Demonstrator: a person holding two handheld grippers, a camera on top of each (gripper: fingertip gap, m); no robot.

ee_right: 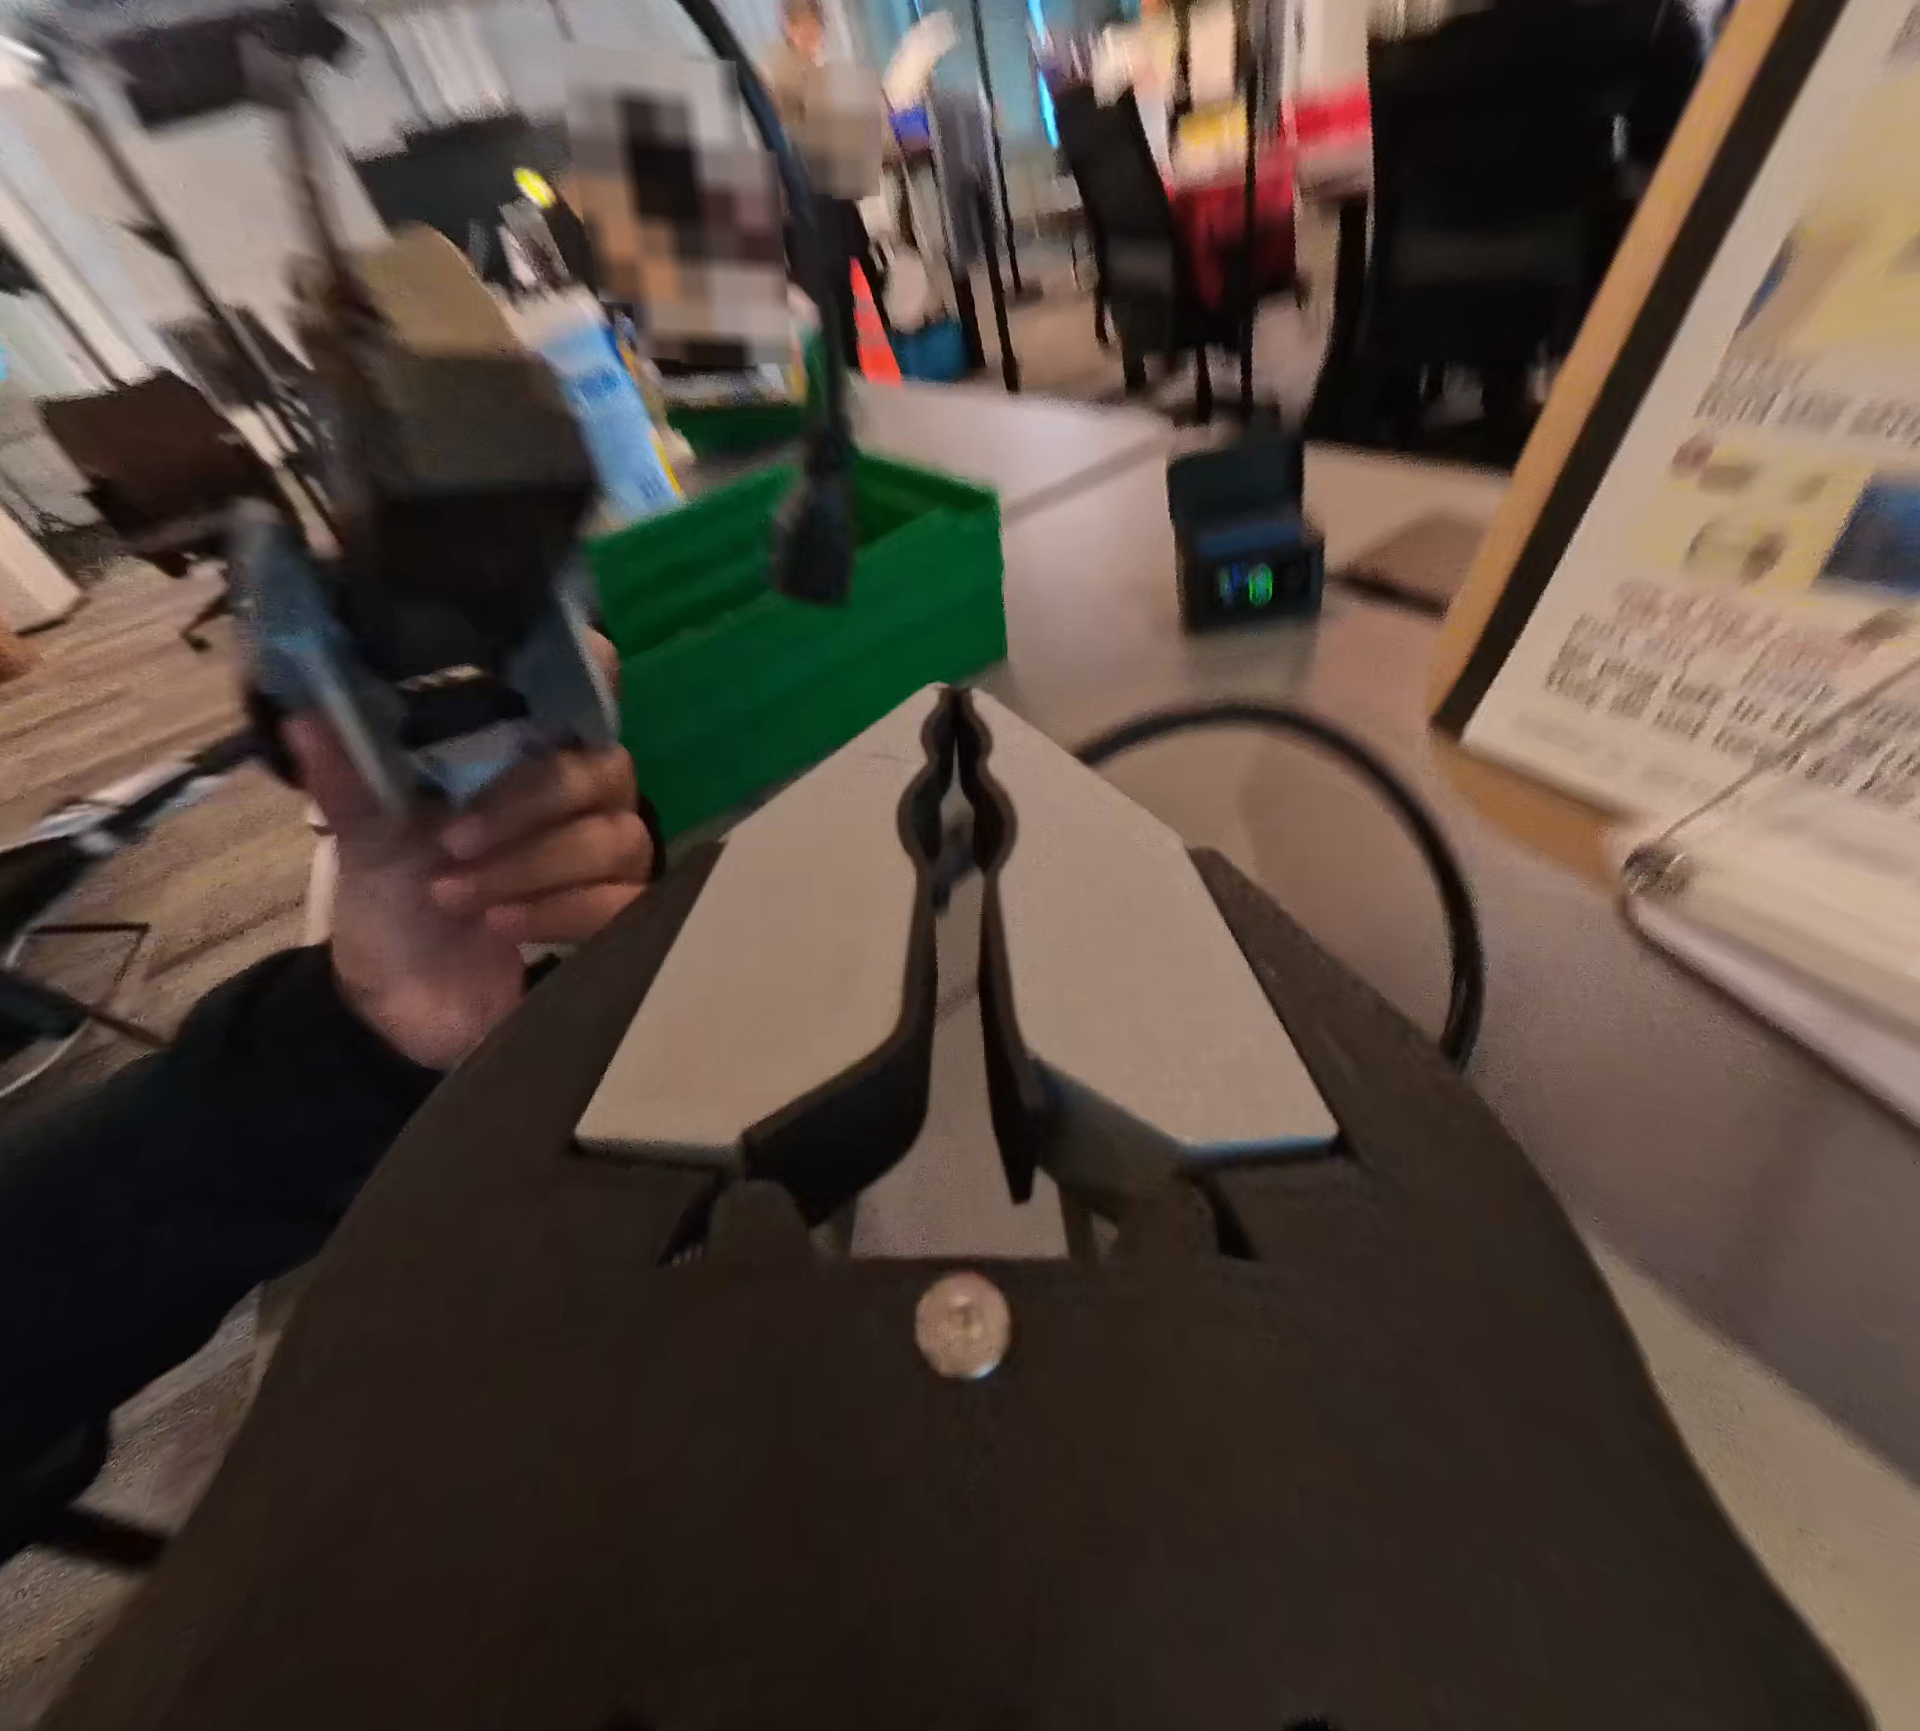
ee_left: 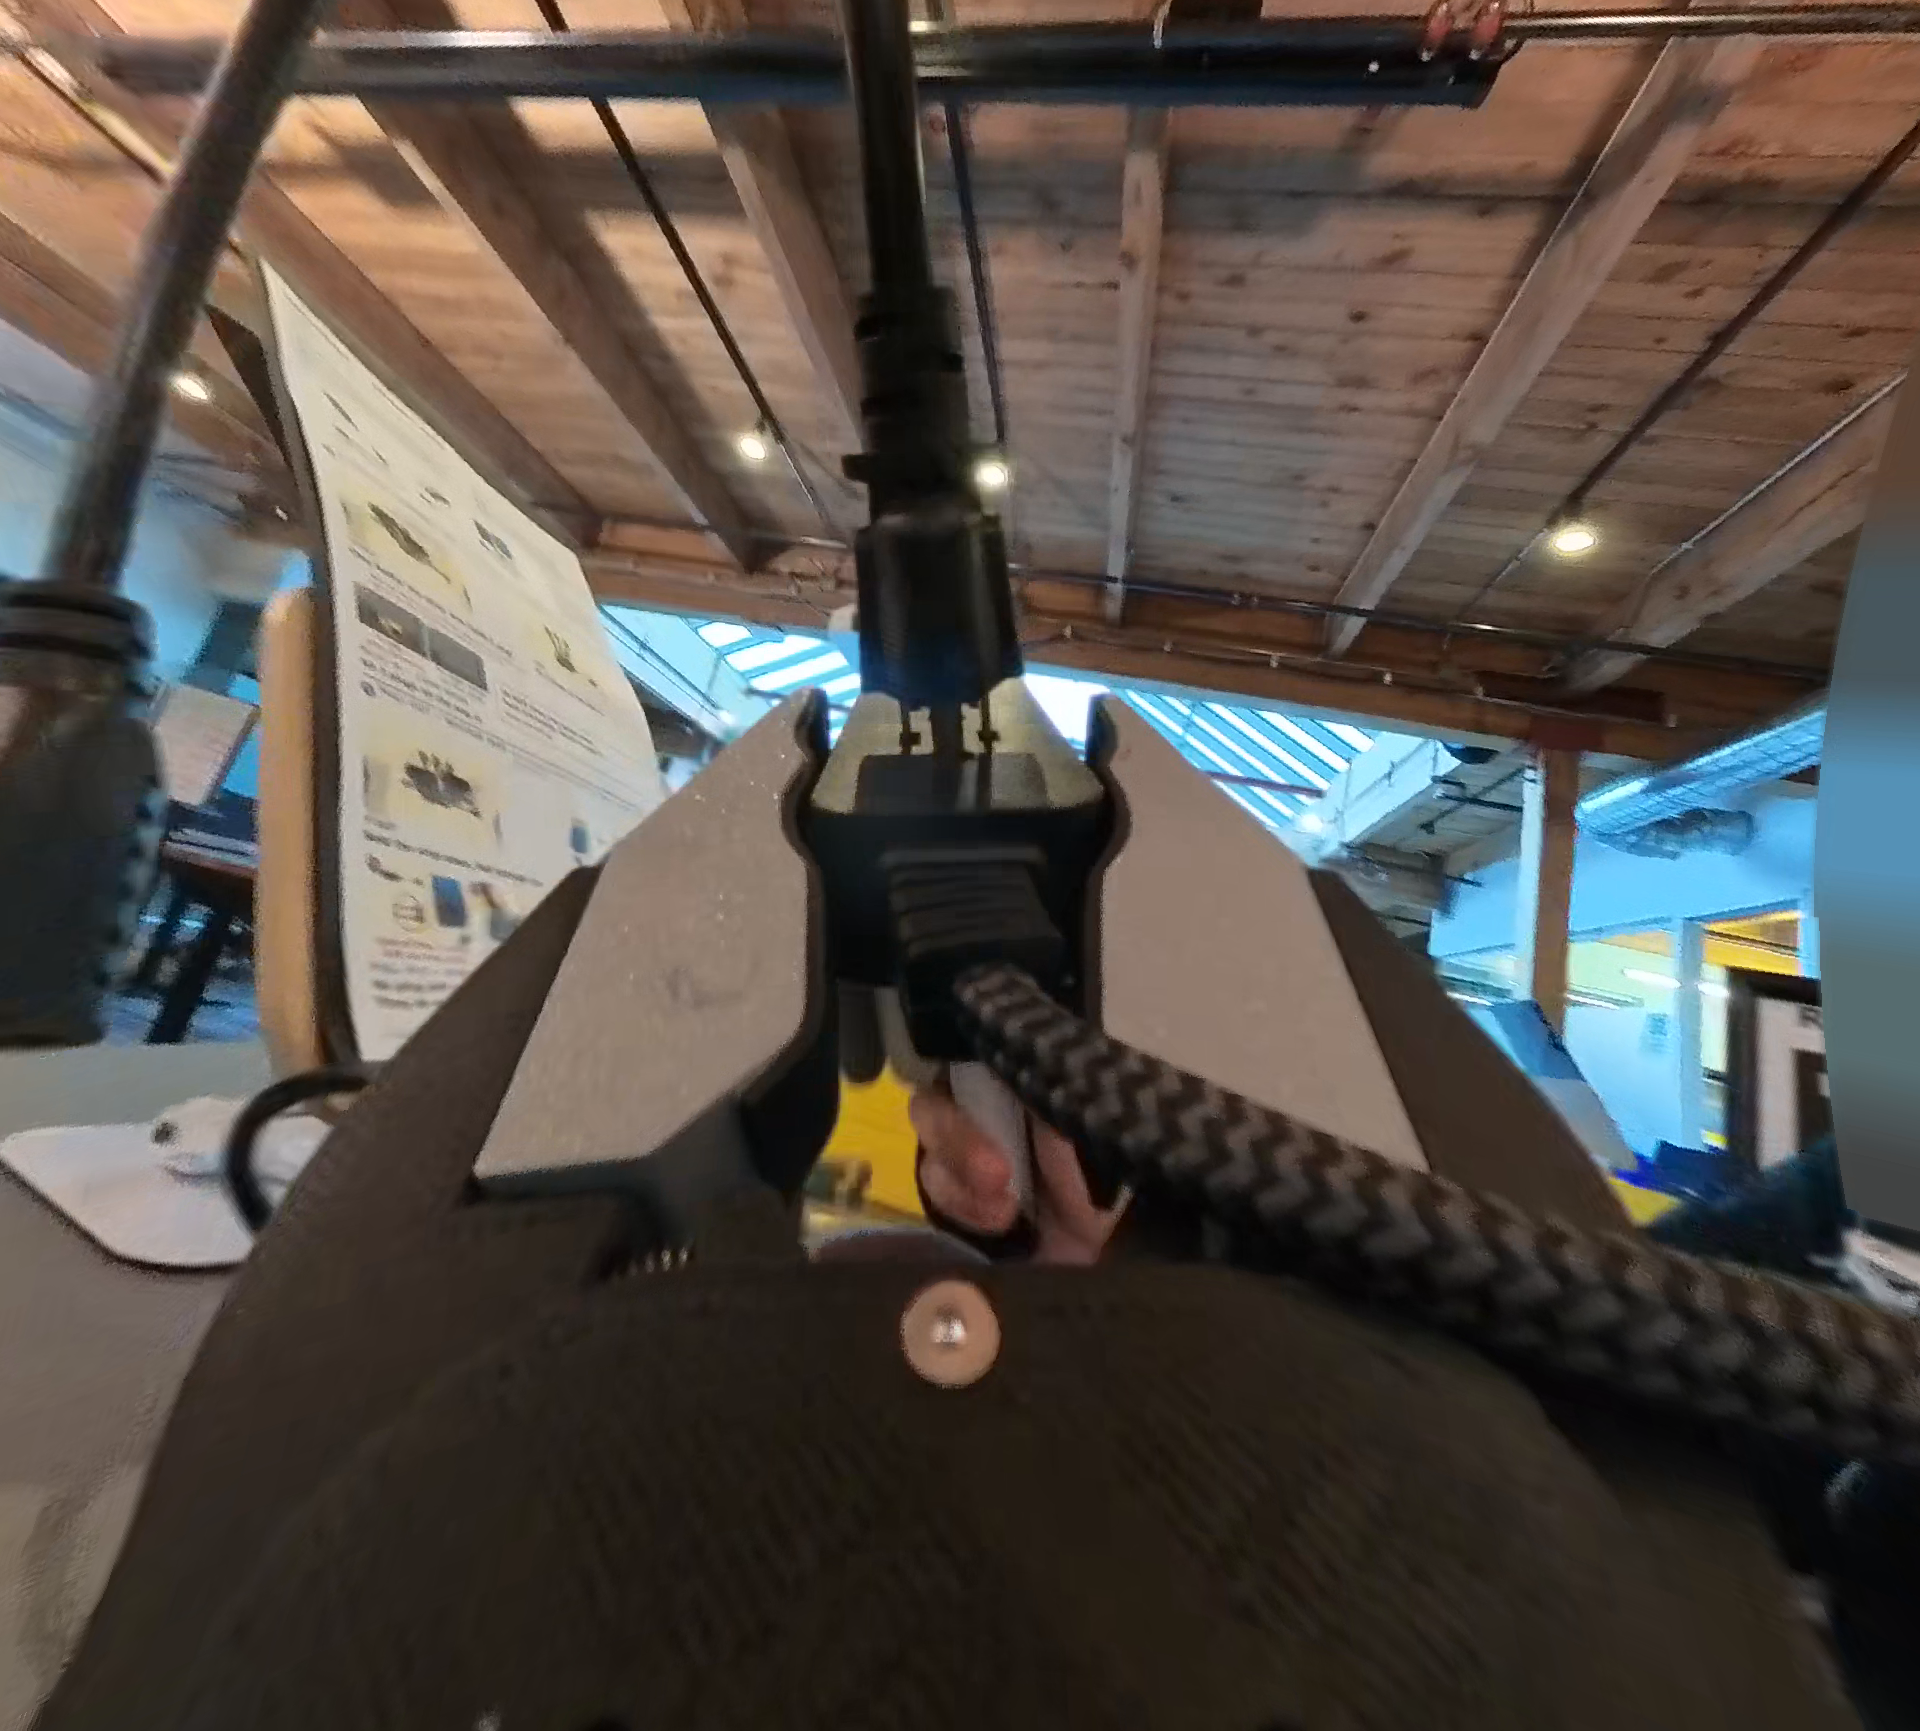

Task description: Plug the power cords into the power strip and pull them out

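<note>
In the left wrist view my left gripper [ee_left: 956, 725] points up at the ceiling and is shut on a black power strip [ee_left: 956, 814]. Both pads press its sides. The strip's braided cord [ee_left: 1299, 1172] runs back to the lower right. A black plug [ee_left: 930, 601] stands on the strip's top face, its metal prongs partly showing. Its black cord [ee_left: 883, 123] rises and arcs left. In the right wrist view my right gripper [ee_right: 956, 705] is shut with nothing between its fingers. The left gripper [ee_right: 436, 621] shows blurred at the left, held by a hand [ee_right: 468, 871].
A green bin [ee_right: 810, 663] stands on the grey table [ee_right: 1143, 476] beyond my right gripper. The cord's other end [ee_right: 816, 538] hangs over it. A small black device with a lit display [ee_right: 1247, 549], a cable loop [ee_right: 1382, 808] and a poster board [ee_right: 1714, 486] lie to the right. My right fingertips sit around 12 centimeters from my left ones.
</note>
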